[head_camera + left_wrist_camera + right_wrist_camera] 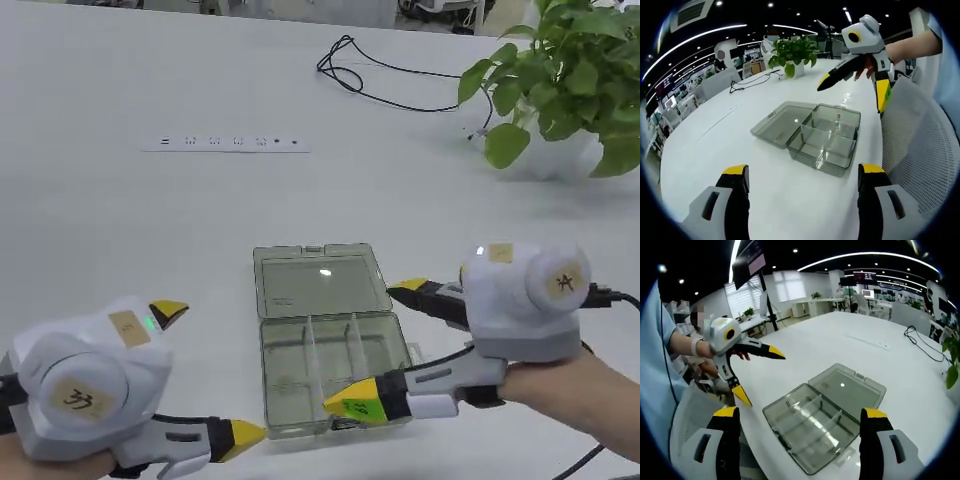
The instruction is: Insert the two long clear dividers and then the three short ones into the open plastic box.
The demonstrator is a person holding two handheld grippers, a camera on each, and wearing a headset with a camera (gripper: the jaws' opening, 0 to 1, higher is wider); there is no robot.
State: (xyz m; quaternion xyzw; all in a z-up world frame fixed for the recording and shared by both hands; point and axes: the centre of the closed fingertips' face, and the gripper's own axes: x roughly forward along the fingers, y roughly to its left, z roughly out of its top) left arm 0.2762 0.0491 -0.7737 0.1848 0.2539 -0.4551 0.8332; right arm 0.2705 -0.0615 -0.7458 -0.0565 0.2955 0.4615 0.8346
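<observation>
Beside the plastic box (315,282), left gripper (210,371) spread wide, empty, right gripper (370,347) likewise.

Two hand-held grippers (207,373) (372,346), one box (330,318), one plant (570,80), one cable (380,85).

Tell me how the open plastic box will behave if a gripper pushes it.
The plastic box probably slides easily: its thin clear walls look light and the white table looks smooth. With the lid lying flat behind, it seems unlikely to tip.
</observation>
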